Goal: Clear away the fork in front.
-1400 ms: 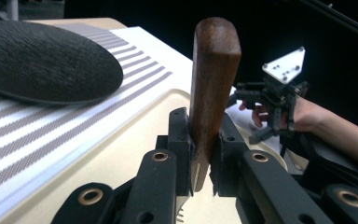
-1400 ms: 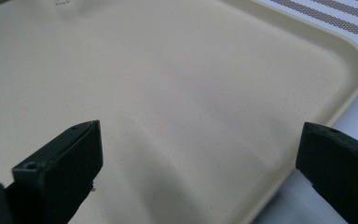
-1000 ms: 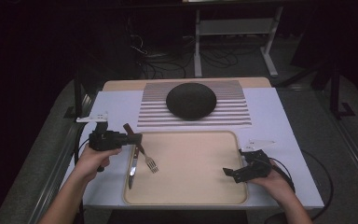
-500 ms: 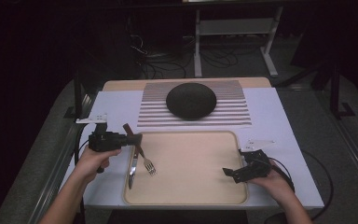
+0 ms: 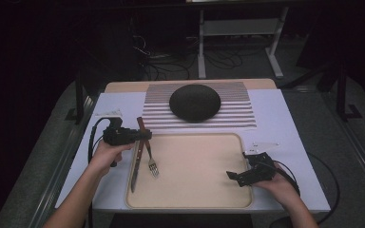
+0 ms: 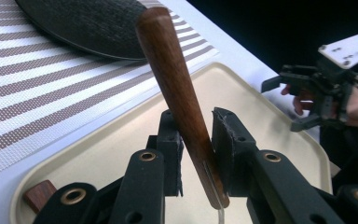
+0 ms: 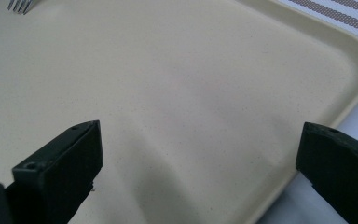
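While the left gripper [image 6: 193,154] sits over the near-left corner of the beige tray [image 5: 204,199], a wooden-handled fork [image 6: 179,98] stands betw. its two black jaws, handle tilted up and away toward the striped mat [image 6: 37,84]. The jaws have just been opening: the handle leans against the right-hand pad, w/ a slim gap showing on the other side, so the grip looks loosened rather than clamped. In the high view the left gripper [image 5: 145,135] hovers at the tray's left edge, the fork [image 5: 148,152] slanting down from it, tines resting on the tray floor.

Just beside the fork, a knife [image 5: 136,159] w/ a matching wooden handle lies lengthwise along the tray's left side, blade pointing toward the person. In the left gripper view, a second wooden handle end [image 6: 39,193] lies at the tray's corner.

The tray otherwise holds bare beige surface. Beyond it, a dark round bowl [image 5: 195,102], upside down, rests on the striped mat, well apart from both grippers.

At the tray's near-right corner, the right gripper [image 5: 240,173] is held low in the person's hand, jaws spread wide w/ nothing betw. them; its own view looks across the tray floor [image 7: 191,93], fork tines [image 7: 21,4] just visible at the far edge.
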A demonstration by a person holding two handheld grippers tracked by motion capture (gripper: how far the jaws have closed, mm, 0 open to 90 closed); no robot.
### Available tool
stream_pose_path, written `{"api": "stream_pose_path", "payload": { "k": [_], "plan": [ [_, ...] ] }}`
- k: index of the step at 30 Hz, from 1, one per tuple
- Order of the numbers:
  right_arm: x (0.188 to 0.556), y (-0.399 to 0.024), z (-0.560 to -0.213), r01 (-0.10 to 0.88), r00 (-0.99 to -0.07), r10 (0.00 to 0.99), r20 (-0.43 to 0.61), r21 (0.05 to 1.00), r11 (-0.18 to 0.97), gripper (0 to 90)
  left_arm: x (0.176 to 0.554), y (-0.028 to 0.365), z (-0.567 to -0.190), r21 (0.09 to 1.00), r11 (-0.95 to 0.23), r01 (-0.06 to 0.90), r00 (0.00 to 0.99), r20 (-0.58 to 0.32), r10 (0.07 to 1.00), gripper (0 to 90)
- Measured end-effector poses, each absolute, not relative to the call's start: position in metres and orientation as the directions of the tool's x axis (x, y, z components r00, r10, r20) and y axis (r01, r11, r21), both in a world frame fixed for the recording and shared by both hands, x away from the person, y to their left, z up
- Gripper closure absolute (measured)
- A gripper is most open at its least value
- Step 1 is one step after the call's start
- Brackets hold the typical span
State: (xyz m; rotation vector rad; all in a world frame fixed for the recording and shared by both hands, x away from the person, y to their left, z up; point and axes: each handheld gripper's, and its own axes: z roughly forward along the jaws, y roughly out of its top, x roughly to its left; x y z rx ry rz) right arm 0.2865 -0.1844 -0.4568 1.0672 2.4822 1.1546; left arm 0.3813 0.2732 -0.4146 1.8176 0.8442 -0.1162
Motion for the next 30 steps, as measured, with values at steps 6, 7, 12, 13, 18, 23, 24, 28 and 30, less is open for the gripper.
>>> {"api": "stream_pose_path", "payload": {
  "k": [6,7,12,13,18,23,24,28,30],
  "plan": [
    [0.287,-0.184,-0.457,0.522,-0.724,0.682,0.107,0.731,0.439,0.4,0.385,0.266,-0.427,0.761,-0.218,0.612,0.742,-0.457,0.49,69.0],
    [0.287,-0.183,-0.457,0.522,-0.724,0.681,0.108,0.731,0.44,0.4,0.385,0.264,-0.428,0.757,-0.224,0.614,0.742,-0.457,0.49,68.4],
    [0.287,-0.183,-0.457,0.52,-0.727,0.679,0.107,0.731,0.441,0.4,0.385,0.262,-0.434,0.746,-0.228,0.626,0.735,-0.466,0.493,66.9],
    [0.287,-0.183,-0.457,0.52,-0.728,0.677,0.108,0.731,0.442,0.4,0.385,0.263,-0.435,0.744,-0.231,0.627,0.734,-0.465,0.495,66.5],
    [0.287,-0.182,-0.457,0.518,-0.732,0.674,0.103,0.727,0.451,0.4,0.385,0.264,-0.441,0.733,-0.231,0.64,0.721,-0.469,0.511,64.5],
    [0.286,-0.181,-0.457,0.514,-0.737,0.669,0.101,0.726,0.457,0.4,0.383,0.263,-0.445,0.726,-0.236,0.646,0.716,-0.469,0.517,63.0],
    [0.286,-0.18,-0.457,0.514,-0.737,0.668,0.1,0.726,0.458,0.4,0.383,0.263,-0.446,0.724,-0.236,0.649,0.714,-0.471,0.518,62.8],
    [0.286,-0.18,-0.457,0.513,-0.738,0.668,0.1,0.725,0.459,0.4,0.383,0.262,-0.449,0.716,-0.24,0.656,0.708,-0.473,0.524,62.0],
    [0.286,-0.18,-0.457,0.513,-0.739,0.667,0.1,0.725,0.459,0.4,0.382,0.262,-0.451,0.712,-0.238,0.661,0.703,-0.477,0.527,61.9]
  ]
}}
